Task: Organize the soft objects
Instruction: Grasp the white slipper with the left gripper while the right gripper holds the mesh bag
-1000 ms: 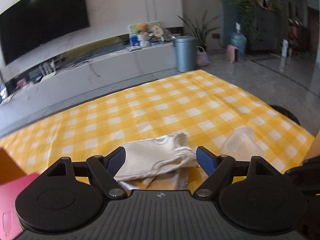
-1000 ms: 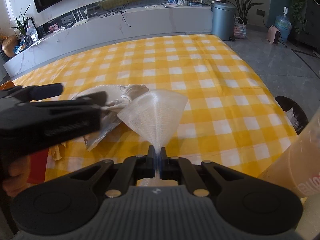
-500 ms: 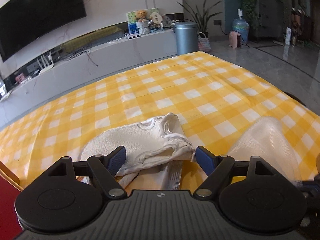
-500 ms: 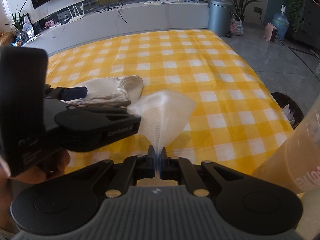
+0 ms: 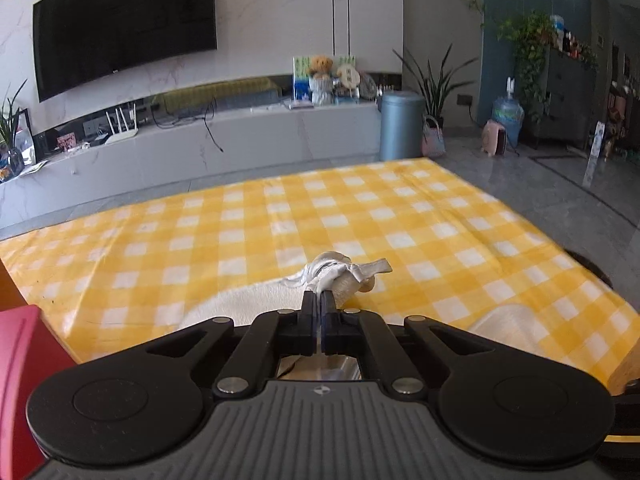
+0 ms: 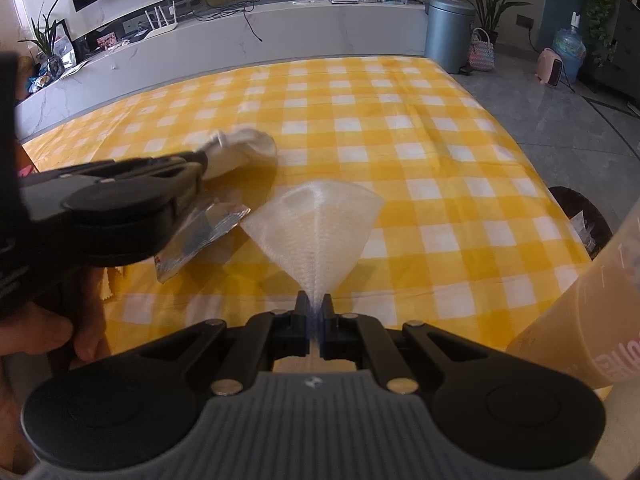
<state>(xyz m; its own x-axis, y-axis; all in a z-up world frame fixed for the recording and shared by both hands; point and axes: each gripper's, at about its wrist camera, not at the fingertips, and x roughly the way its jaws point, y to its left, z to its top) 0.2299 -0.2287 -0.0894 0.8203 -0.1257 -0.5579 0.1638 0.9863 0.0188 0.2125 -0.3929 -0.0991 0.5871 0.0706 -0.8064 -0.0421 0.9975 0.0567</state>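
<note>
So, step: we have both cloths pinched, mid-gather.
Left gripper (image 5: 320, 300): jaws closed on the bunched white cloth (image 5: 340, 274), near the left front of the surface (image 5: 440, 216).
Right gripper (image 6: 317, 308): jaws closed on the mesh cloth's (image 6: 316, 220) corner, near the front edge.
Foil packet (image 6: 200, 236): lying under the left tool.
Next, we judge: carry both to one spot without dragging the packet.

I see a yellow checked tablecloth (image 5: 400, 216) over the table, a silvery packet (image 6: 200, 236) near its left edge, 1 orange cup (image 6: 592, 320) at its right edge, and a grey bin (image 5: 401, 126) beyond.
</note>
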